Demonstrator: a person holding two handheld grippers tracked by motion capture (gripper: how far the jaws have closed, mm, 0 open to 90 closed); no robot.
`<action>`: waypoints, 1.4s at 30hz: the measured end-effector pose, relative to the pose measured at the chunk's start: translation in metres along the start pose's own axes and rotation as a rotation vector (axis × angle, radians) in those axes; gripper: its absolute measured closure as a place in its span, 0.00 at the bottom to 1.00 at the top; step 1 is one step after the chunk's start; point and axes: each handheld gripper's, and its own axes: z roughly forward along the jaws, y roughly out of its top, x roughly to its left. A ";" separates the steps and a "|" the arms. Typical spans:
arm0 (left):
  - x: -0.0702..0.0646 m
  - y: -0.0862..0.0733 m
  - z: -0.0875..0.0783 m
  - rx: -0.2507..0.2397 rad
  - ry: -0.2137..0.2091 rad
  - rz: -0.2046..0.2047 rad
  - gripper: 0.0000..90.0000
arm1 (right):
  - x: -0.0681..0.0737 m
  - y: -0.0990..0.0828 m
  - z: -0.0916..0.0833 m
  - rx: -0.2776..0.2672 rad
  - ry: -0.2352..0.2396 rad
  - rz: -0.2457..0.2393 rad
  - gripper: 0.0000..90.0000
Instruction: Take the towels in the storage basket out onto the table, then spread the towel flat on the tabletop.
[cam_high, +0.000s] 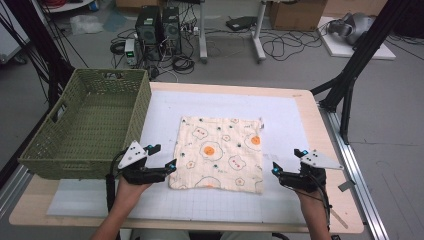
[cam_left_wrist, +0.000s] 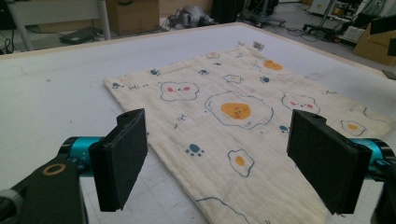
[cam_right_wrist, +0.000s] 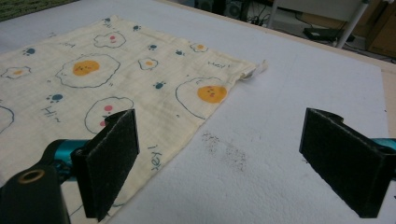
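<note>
A cream cloth (cam_high: 220, 152) printed with fried eggs and paw marks lies flat and square on the white mat (cam_high: 280, 115). My left gripper (cam_high: 165, 156) sits just off the cloth's near left corner, open, with nothing between its pads. In the left gripper view the cloth (cam_left_wrist: 233, 112) spreads out ahead between the wide jaws of my left gripper (cam_left_wrist: 219, 140). My right gripper (cam_high: 287, 160) hovers to the right of the near right corner, open and empty. In the right gripper view the cloth (cam_right_wrist: 93, 79) lies ahead to the left of my right gripper (cam_right_wrist: 222, 135), with bare mat ahead.
A green woven basket (cam_high: 135, 120) stands at the table's left, close behind my left gripper. The wooden table edge (cam_high: 320, 130) runs along the right. Beyond the table, computers, cables and boxes sit on the floor.
</note>
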 end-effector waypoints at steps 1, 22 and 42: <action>0.000 0.000 0.000 0.001 0.001 -0.001 0.23 | 0.000 0.000 -0.001 0.002 0.000 -0.001 0.12; 0.004 0.001 0.006 0.015 -0.022 -0.023 0.24 | 0.000 -0.002 0.004 0.011 0.014 0.015 0.12; 0.028 0.046 0.087 0.129 0.052 -0.093 0.32 | -0.012 -0.012 -0.006 0.042 0.024 0.051 0.12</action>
